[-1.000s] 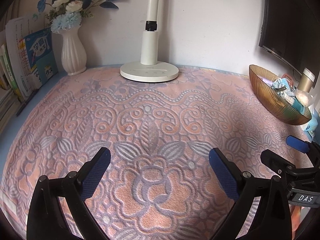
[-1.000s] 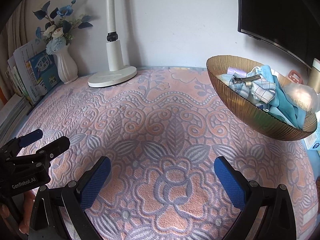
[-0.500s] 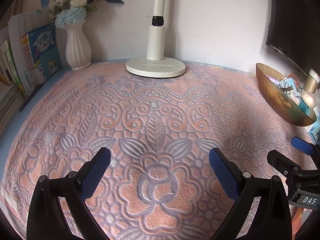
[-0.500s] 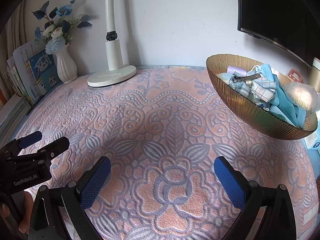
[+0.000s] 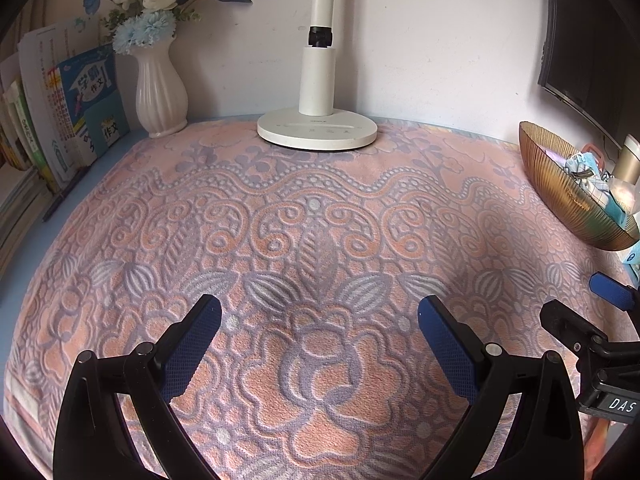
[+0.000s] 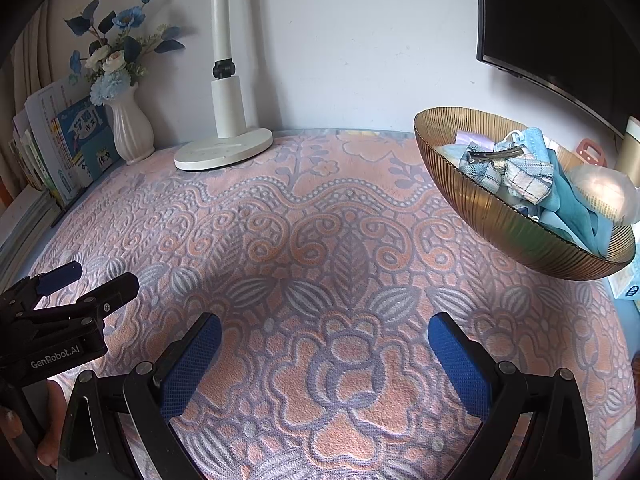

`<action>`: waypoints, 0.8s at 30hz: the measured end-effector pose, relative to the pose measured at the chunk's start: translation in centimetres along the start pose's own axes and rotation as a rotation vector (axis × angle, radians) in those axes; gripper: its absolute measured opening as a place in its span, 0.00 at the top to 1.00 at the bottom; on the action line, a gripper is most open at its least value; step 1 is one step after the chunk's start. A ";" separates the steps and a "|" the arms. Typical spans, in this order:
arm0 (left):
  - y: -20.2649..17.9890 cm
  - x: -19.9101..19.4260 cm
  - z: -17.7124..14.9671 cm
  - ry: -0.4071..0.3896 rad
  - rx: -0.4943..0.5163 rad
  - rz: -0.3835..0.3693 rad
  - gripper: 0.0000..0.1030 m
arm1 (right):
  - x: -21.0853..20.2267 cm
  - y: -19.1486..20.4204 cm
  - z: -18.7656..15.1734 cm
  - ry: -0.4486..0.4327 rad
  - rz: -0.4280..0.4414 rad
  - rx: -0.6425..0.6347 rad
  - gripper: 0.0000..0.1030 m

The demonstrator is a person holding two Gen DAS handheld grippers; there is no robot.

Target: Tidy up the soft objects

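Observation:
A ribbed gold bowl (image 6: 488, 216) stands at the right on the patterned pink and grey cloth (image 6: 320, 240). It holds soft items: a plaid blue cloth (image 6: 516, 172) with a metal hair clip on it and a plain blue cloth (image 6: 576, 208). The bowl also shows in the left wrist view (image 5: 560, 188). My left gripper (image 5: 320, 312) is open and empty over the cloth's front middle. My right gripper (image 6: 324, 328) is open and empty, left of the bowl. Each gripper shows in the other's view, the right one (image 5: 592, 312) and the left one (image 6: 84, 284).
A white lamp base (image 5: 318, 132) stands at the back middle. A white vase of blue flowers (image 5: 160, 92) and upright books (image 5: 80, 108) are at the back left. A dark monitor (image 6: 560, 20) hangs over the bowl. A translucent round lid (image 6: 604, 196) lies behind the bowl.
The left gripper has drawn back and tilted up a little, so lamp, vase and bowl sit lower and further in its view. The right gripper has barely moved. Both stay open.

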State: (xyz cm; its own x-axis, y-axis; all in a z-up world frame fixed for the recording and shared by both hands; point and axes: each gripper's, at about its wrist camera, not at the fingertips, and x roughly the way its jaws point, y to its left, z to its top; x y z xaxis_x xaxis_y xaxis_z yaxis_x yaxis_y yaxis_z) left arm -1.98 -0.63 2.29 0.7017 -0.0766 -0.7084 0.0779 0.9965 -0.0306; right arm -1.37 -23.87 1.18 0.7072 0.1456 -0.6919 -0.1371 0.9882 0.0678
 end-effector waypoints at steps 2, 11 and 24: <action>0.0 0.0 0.0 0.000 0.001 -0.001 0.04 | 0.0 0.0 0.0 0.001 0.000 0.000 0.00; -0.4 0.2 -0.2 0.011 0.028 -0.004 0.04 | 0.1 0.1 -0.1 0.002 -0.001 0.001 0.00; 0.0 0.6 -0.1 0.030 0.022 -0.021 0.04 | 0.1 0.1 -0.1 0.004 -0.001 0.002 0.00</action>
State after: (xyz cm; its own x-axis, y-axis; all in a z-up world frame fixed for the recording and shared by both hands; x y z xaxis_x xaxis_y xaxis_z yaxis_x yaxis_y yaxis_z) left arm -1.66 -0.71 1.83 0.6779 -0.0961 -0.7289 0.1080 0.9937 -0.0305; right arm -1.37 -23.76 1.10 0.7047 0.1448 -0.6946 -0.1356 0.9884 0.0685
